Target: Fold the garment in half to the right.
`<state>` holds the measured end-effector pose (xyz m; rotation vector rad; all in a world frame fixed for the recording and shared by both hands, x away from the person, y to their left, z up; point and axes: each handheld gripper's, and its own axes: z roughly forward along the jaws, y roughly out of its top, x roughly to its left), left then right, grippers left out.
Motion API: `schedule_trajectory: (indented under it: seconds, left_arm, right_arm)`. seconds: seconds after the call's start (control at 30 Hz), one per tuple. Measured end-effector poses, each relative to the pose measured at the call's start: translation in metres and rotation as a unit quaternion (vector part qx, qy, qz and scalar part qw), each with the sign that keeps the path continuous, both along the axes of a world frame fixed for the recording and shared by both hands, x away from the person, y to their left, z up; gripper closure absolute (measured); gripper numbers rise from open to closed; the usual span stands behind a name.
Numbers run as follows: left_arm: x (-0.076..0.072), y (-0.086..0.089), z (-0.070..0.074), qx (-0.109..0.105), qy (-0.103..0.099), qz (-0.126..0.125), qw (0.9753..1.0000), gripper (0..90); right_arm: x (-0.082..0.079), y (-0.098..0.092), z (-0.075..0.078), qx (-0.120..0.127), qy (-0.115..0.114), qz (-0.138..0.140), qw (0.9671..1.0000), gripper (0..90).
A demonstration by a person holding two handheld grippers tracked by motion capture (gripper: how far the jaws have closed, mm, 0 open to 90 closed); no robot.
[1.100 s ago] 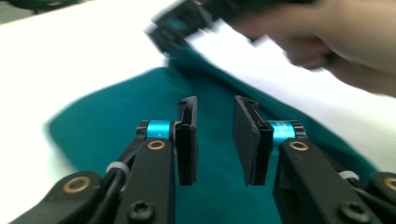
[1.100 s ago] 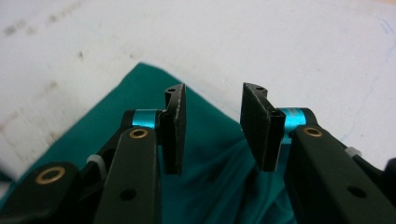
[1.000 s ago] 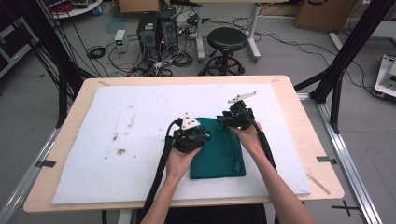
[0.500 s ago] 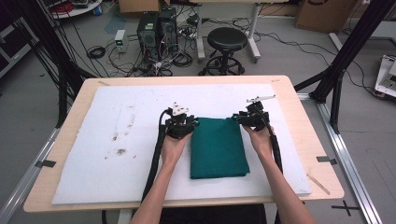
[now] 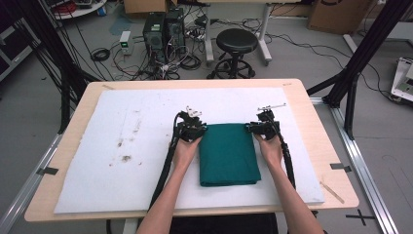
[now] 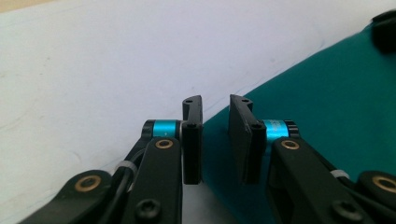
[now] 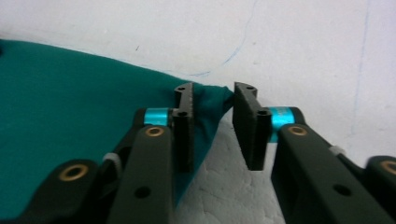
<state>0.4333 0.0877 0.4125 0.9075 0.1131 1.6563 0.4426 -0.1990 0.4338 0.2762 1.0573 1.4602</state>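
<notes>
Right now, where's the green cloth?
In the high view the folded green cloth lies on the white mat, right of centre, between the left tool and right tool at its far corners.

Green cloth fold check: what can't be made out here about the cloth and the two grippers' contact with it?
- High view: the jaws of the left gripper and right gripper are too small and masked by their own bodies.
- High view: how many layers the green cloth has; its top layer hides the rest.
- Left gripper view: the cloth's far corner, cut off by the right edge.
- Right gripper view: cloth behind the left jaw.
</notes>
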Motion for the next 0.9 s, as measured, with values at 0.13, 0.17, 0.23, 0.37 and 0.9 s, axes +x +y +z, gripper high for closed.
schedule_trajectory:
  seconds: [0.13,0.17,0.23,0.37,0.9]
  left_arm:
    - [-0.001,0.001,0.000,-0.001,0.001,-0.005,1.0000,75.9]
    - [-0.003,0.003,-0.001,-0.004,0.002,-0.007,1.0000,73.6]
    - [-0.009,0.008,-0.006,-0.006,-0.004,-0.022,0.9997,69.1]
    - [-0.023,0.015,-0.025,0.025,-0.022,-0.051,0.9982,67.9]
    - [0.002,0.007,-0.066,0.095,0.036,-0.001,0.9949,73.0]
  right_arm:
    - [0.002,-0.004,0.000,0.002,0.008,0.016,0.9998,75.5]
    - [0.001,-0.005,0.000,0.002,0.007,0.020,0.9998,72.3]
    - [-0.002,-0.006,-0.003,0.013,-0.001,0.016,0.9998,61.7]
    - [-0.014,-0.015,-0.021,0.026,-0.035,0.040,0.9983,56.2]
    - [0.008,-0.004,-0.086,-0.088,-0.018,0.024,0.9957,68.4]
